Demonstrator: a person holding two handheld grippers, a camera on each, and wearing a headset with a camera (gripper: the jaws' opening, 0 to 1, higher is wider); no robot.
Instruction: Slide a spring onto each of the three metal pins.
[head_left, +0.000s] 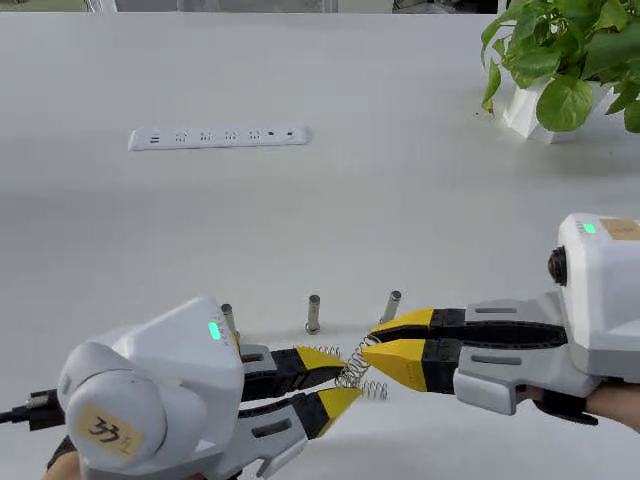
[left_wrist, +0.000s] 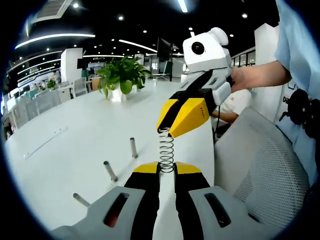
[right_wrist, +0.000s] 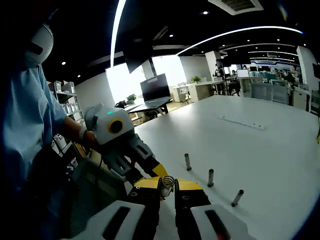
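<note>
Three short metal pins stand in a row on the white table: left pin (head_left: 228, 320), middle pin (head_left: 313, 313), right pin (head_left: 391, 306). All three are bare. Just in front of them a spring (head_left: 352, 365) hangs slanted between both grippers. My left gripper (head_left: 347, 380) is shut on its lower end and my right gripper (head_left: 370, 340) is shut on its upper end. The left gripper view has the spring (left_wrist: 166, 150) rising from my left gripper (left_wrist: 166, 167) to the right gripper's yellow tips. In the right gripper view my right gripper (right_wrist: 167, 184) pinches the spring (right_wrist: 167, 186). Another spring (head_left: 376, 389) lies loose on the table.
A white power strip (head_left: 218, 137) lies further back on the table (head_left: 400, 200). A potted plant (head_left: 570, 60) stands at the far right corner. The table's near edge and a mesh chair (left_wrist: 270, 165) lie behind the grippers.
</note>
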